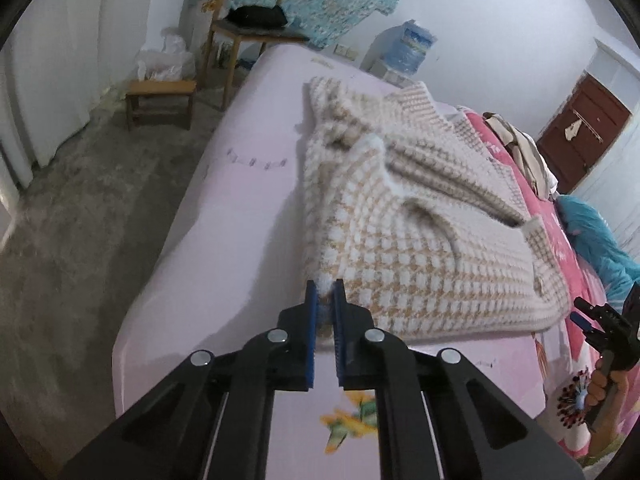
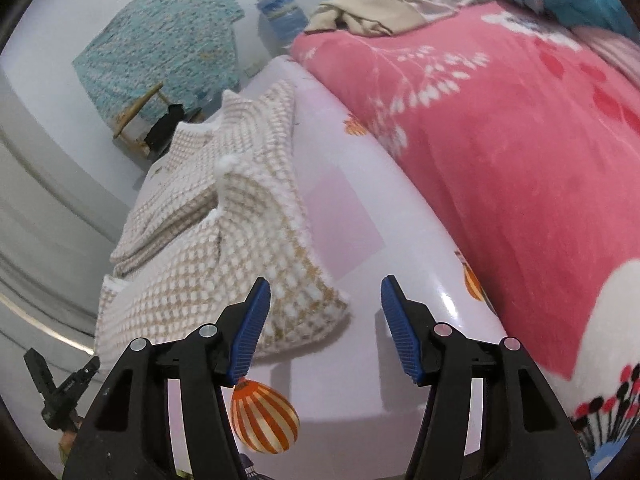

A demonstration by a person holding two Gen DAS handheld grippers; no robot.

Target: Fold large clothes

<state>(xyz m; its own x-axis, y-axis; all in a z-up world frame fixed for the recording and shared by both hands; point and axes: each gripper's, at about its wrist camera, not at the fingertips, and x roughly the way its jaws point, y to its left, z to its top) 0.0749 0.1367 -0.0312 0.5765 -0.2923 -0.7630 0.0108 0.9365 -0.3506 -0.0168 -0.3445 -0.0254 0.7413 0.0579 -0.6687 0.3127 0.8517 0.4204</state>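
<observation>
The checked beige-and-white knitted sweater [image 1: 404,216] is lying half-folded and rumpled on the lilac bedsheet [image 1: 224,216], running along the bed's left edge toward its near corner. The left gripper [image 1: 326,292] is pinching the sweater's near corner, blue pads clamped on the fluffy hem. The right gripper [image 2: 326,300] is hanging just beside the sweater's other near corner, jaws spread wide and gripping nothing. A pink floral blanket [image 2: 500,160] is covering the bed's far side. Only the left wrist view is showing the wooden chair [image 1: 248,36] with a black bundle, the small stool [image 1: 160,100] and the brown door [image 1: 584,128]; only the right is catching the orange striped balloon print [image 2: 264,420].
</observation>
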